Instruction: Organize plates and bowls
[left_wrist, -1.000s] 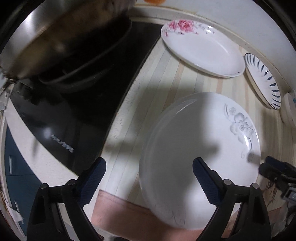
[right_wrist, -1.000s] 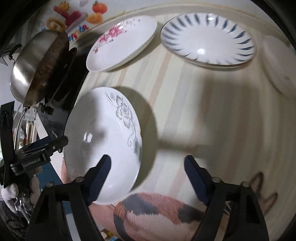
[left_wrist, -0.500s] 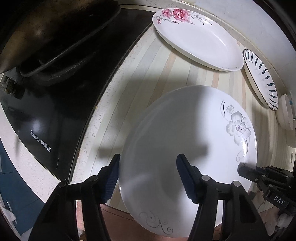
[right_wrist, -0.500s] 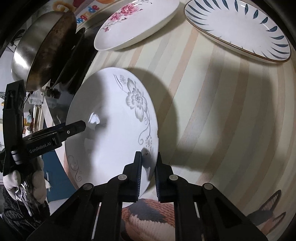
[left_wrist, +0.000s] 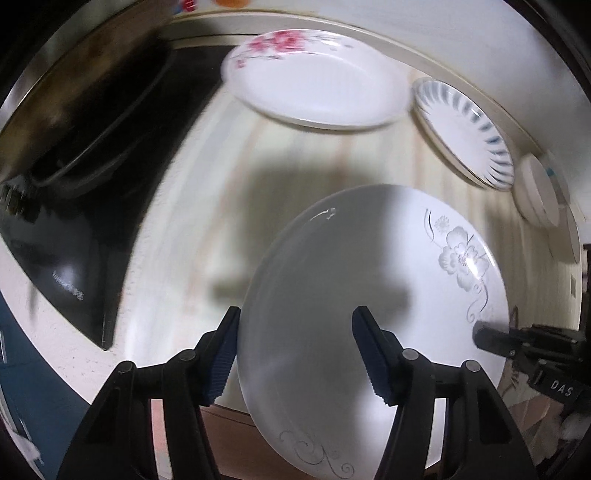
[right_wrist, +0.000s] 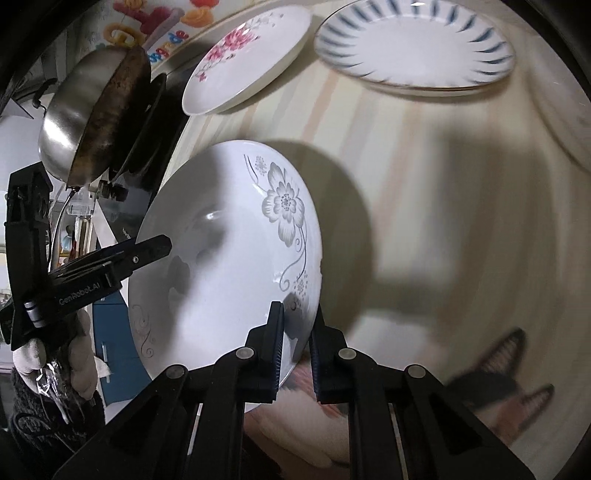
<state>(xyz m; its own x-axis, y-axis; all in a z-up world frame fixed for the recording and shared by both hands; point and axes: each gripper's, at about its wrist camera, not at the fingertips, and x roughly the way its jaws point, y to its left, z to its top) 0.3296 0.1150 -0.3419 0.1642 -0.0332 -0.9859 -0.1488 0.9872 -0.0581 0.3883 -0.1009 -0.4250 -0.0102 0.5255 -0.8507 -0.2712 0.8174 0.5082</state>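
Pinched at its near rim by the right hand-held gripper, closed on the white round plate with a grey flower print, tilted up off the striped desk. Straddled at the opposite rim by the left hand-held gripper, jaws apart, likely steadying. Probably bound for the pink-flowered white plate or blue-striped plate.

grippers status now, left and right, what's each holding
Left hand-held gripper: open, its jaws straddling the rim of the grey-flower plate without pinching it.
Right hand-held gripper: shut on the grey-flower plate's rim.
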